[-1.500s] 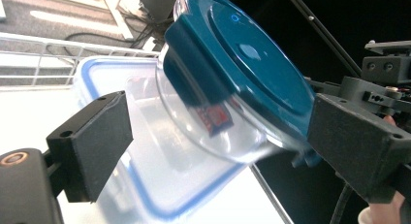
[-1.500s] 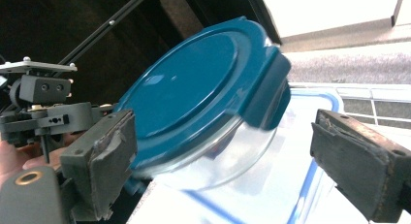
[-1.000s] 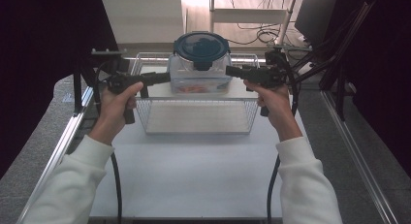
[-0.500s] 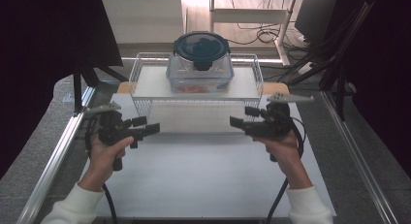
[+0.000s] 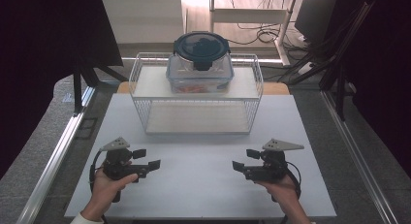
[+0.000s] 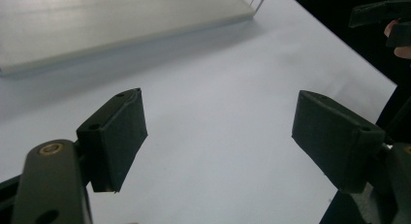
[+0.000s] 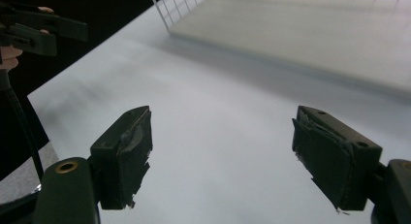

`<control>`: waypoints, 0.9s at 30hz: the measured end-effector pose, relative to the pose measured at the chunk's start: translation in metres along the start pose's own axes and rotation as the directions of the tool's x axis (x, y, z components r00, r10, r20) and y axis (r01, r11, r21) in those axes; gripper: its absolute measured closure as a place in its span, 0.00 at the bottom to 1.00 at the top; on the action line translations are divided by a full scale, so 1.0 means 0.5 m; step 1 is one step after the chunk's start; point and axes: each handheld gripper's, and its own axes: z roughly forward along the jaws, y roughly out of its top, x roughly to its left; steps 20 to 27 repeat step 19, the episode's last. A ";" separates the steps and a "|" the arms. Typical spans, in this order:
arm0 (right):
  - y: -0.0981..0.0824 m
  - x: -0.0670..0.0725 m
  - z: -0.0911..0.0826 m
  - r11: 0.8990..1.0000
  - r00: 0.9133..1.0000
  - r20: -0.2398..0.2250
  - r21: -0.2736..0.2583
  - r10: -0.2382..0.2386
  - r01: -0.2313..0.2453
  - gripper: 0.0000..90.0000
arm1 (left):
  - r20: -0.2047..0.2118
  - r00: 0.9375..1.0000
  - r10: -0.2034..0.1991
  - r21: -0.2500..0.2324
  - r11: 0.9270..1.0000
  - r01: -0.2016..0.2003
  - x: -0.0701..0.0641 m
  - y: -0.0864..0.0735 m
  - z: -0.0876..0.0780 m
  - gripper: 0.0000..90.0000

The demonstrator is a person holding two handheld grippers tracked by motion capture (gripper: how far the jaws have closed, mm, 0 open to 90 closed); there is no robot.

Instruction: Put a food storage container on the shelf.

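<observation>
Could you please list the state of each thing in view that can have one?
Container: lid on, front latch down, standing upright on the rack's upper shelf.
Wire rack: upright on the table; lower shelf bare.
Left gripper: open, nothing between its fingers, low over the table.
Right gripper: open, nothing between its fingers, low over the table.

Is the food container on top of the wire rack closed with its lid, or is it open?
Closed. The dark blue lid sits flat on the clear container, its front clip folded down over the rim, on the wire rack.
</observation>
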 end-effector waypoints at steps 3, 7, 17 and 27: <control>-0.030 -0.010 0.006 0.999 1.000 0.004 0.021 0.025 -0.025 0.24 | -0.015 1.000 0.007 0.016 1.000 -0.007 0.001 -0.012 0.008 0.21; -0.041 -0.016 0.006 0.999 0.999 0.017 0.036 0.034 -0.034 0.24 | -0.040 0.999 0.018 0.023 1.000 -0.017 0.000 -0.019 0.007 0.21; -0.033 -0.005 -0.008 1.000 0.999 0.032 0.012 0.013 -0.013 0.23 | -0.057 0.998 0.012 0.000 1.000 -0.012 0.011 -0.017 -0.008 0.20; -0.034 -0.005 -0.008 1.000 0.999 0.035 0.015 0.011 -0.011 0.22 | -0.060 0.998 0.013 -0.002 1.000 -0.013 0.012 -0.016 -0.008 0.20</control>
